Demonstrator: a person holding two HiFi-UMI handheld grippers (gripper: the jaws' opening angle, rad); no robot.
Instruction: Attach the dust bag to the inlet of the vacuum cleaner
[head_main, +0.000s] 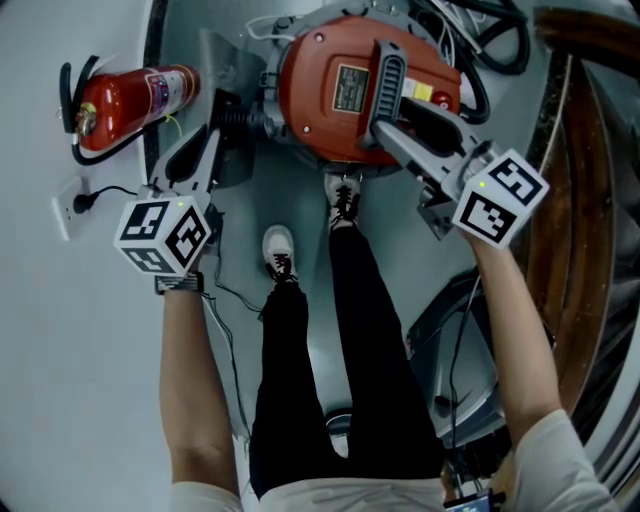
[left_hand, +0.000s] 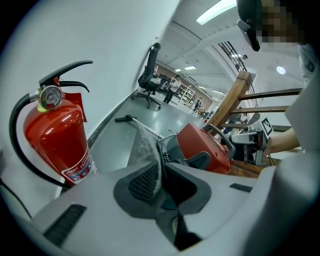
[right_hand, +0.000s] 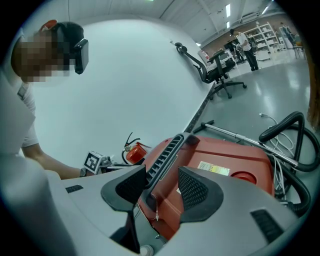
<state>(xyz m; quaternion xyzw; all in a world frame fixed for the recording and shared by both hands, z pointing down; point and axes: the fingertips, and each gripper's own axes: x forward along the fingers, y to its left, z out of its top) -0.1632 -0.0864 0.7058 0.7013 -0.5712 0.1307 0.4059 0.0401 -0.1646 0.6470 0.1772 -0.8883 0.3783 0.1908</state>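
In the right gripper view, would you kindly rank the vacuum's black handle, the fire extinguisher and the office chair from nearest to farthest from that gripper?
1. Black handle, between the jaws of the right gripper.
2. Fire extinguisher, farther off, low left.
3. Office chair, farthest, upper right.

one vacuum cleaner (head_main: 340, 90). one fire extinguisher (head_main: 130, 100), left of the vacuum cleaner. one wall socket (head_main: 66, 212), further left. one dust bag (left_hand: 142, 147). two grippers: left gripper (left_hand: 160, 185), right gripper (right_hand: 162, 187). two shoes (head_main: 278, 250), just below the vacuum cleaner.
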